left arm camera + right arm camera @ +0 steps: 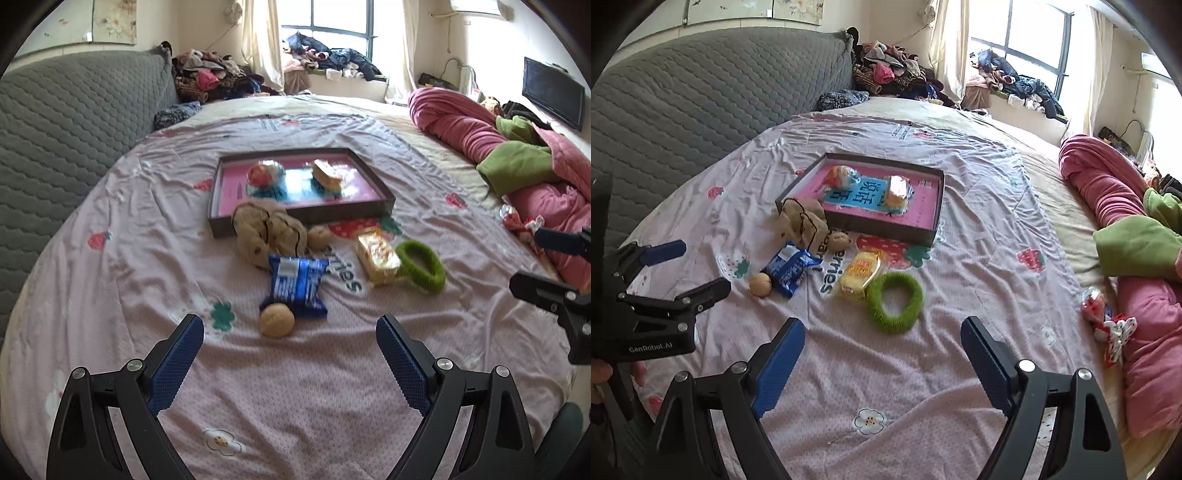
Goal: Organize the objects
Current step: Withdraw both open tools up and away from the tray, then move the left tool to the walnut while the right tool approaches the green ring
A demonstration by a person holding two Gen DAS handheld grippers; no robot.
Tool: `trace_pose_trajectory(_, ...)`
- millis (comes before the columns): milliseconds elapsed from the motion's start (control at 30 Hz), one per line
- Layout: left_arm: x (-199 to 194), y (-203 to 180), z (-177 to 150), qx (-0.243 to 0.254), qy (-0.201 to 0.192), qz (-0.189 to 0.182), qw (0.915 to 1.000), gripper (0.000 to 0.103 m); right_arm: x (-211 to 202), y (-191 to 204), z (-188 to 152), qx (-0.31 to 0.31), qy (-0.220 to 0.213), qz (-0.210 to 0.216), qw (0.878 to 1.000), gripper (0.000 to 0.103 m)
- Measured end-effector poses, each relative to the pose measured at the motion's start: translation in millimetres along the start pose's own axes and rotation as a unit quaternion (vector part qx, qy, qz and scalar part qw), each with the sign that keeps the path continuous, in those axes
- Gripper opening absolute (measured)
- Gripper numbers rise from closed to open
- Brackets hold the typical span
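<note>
A dark box lid (301, 216) (864, 223) with a pink lining lies on the bed and holds a red-and-white wrapped snack (263, 173) (840, 175) and a bread piece (327, 174) (898, 190). In front of it lie a tan pouch (267, 232) (803, 221), a blue snack packet (295, 286) (790, 269), two round buns (277, 320) (761, 285), a yellow packet (378, 256) (858, 275) and a green fuzzy ring (423, 266) (895, 297). My left gripper (290, 330) is open above the sheet, just short of the near bun. My right gripper (882, 334) is open, just short of the ring.
The bed has a pink printed sheet (295, 398). A grey headboard (55, 129) stands at the left. A pink and green quilt (1137, 258) and a red-and-white wrapper (1108, 325) lie at the right. Clothes are piled by the window (332, 59).
</note>
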State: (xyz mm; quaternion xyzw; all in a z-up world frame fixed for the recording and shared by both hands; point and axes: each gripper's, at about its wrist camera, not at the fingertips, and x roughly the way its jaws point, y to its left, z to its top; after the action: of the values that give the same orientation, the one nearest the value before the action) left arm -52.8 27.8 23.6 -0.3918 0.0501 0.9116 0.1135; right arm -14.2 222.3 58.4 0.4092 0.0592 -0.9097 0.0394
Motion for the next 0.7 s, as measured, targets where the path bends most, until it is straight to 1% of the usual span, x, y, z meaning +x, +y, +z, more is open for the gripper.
trace_pose_trajectory(100, 11.4, 0.7, -8.0, 0.000, 0.010, 0.001, 0.9999, 0.095, 8.4, 1.4, -5.6, -0.004, 0.001, -0.001, 1.000, 0.086)
trace_pose_trajectory(200, 19.7, 3.8, -12.3, -0.008, 0.014, -0.007, 0.9998, 0.095, 18.2, 1.3, -10.2, 0.000, 0.005, 0.007, 1.000, 0.086)
trace_pose_trajectory(333, 32.0, 6.6, -15.0, -0.006, 0.023, -0.009, 0.9997, 0.095, 34.1, 0.7, -13.9, 0.002, 0.017, 0.013, 1.000, 0.086)
trace_pose_trajectory(700, 69.4, 15.0, -13.4, -0.012, 0.042, -0.014, 0.9990, 0.095, 76.6, -1.2, -13.6, -0.010, 0.037, 0.004, 0.999, 0.086)
